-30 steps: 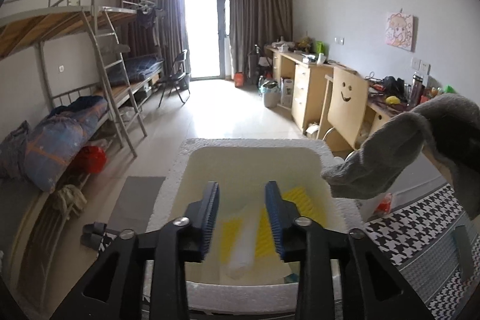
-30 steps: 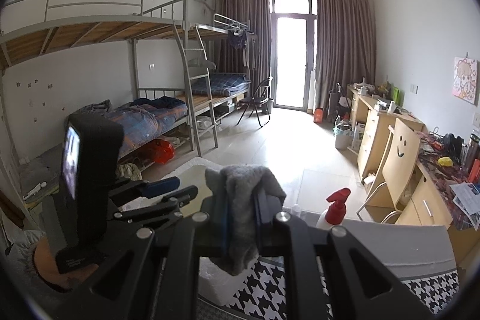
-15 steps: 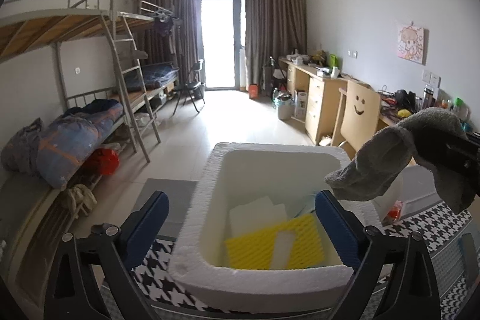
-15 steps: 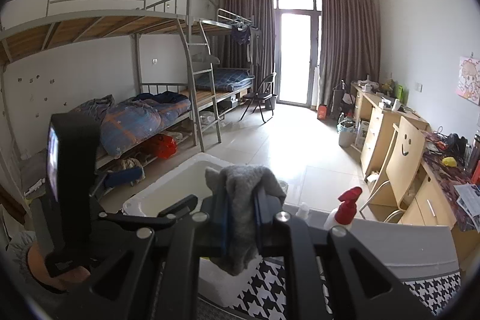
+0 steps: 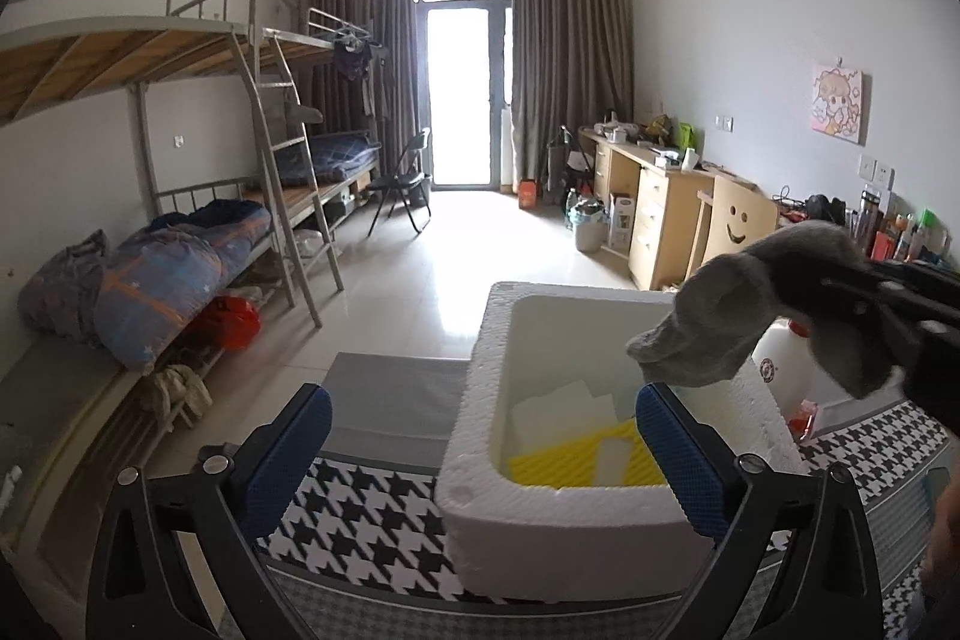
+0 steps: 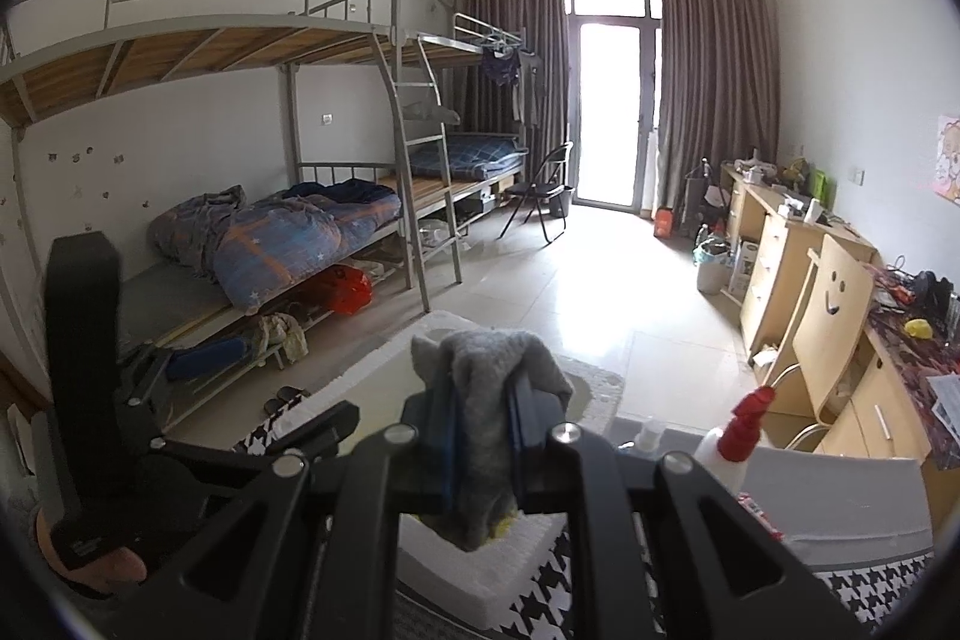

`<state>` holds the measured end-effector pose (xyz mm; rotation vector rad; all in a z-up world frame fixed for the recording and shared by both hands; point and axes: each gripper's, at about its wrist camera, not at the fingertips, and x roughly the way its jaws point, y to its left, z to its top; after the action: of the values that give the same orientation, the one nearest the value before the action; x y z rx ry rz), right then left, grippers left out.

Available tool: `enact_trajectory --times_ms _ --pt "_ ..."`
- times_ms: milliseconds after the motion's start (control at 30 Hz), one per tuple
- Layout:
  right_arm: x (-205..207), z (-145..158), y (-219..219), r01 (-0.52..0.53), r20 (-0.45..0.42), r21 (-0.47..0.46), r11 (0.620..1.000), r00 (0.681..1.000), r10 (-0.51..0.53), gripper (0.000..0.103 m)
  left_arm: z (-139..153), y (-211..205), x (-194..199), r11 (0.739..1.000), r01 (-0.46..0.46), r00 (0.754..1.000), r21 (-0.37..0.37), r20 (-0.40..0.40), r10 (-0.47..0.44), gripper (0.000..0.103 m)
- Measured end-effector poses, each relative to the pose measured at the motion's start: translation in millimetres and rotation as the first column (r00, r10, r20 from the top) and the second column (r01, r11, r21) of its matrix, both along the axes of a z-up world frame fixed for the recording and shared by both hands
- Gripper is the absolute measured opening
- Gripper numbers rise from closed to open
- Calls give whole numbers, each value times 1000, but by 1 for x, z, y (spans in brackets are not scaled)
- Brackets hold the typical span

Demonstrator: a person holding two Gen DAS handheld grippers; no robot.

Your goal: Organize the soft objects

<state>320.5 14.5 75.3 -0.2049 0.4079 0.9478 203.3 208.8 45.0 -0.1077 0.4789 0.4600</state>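
Two black handheld grippers of matte plastic. Left gripper (image 5: 483, 436): long angular arms with triangular cut-outs, silver round-headed screws at the pivots, blue textured pads (image 5: 675, 451) on the inner faces of both fingers. Right gripper (image 6: 483, 436): same black linkage, same silver screws along its arms, dark blue pads (image 6: 445, 436) at the tips. From the right wrist view, a tall black boxy block rising above the left gripper's handle. No sleeve clearly visible on either side.
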Motion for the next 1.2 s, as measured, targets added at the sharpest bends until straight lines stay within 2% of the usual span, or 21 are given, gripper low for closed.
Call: enact_trajectory --times_ms 133,267,333,400,467,767,933,1000,1200 --pt "4 -6 8 -2 -7 -18 1000 1000 2 17 1 3 -6 1000 -8 1000 3 8 8 102" --pt "13 -13 16 3 -55 -24 1000 998 -4 18 1 8 -9 1000 -14 1000 2 14 14 102" --pt "16 -17 21 -5 -64 -46 999 998 2 30 1 8 -10 1000 -14 1000 2 17 14 102" --pt "18 -20 22 -2 -65 -49 999 998 -1 60 0 9 -10 1000 -13 1000 2 15 13 102" --pt "16 -22 20 4 -62 -39 999 998 -7 69 0 9 -11 1000 -14 1000 -1 17 14 102" --pt "4 -16 11 13 -52 -44 999 999 -15 69 2 8 -17 1000 -8 1000 -5 27 9 102" --pt "-5 -9 1 25 -25 -29 999 999 -26 77 7 3 -28 1000 -9 999 0 43 9 102" --pt "-9 -7 -5 39 -20 -23 999 999 -40 82 8 -1 -33 1000 -9 999 -2 51 9 102" --pt "-20 -1 -19 59 2 -11 998 998 -59 84 14 -13 -48 1000 -1 998 12 70 0 102"
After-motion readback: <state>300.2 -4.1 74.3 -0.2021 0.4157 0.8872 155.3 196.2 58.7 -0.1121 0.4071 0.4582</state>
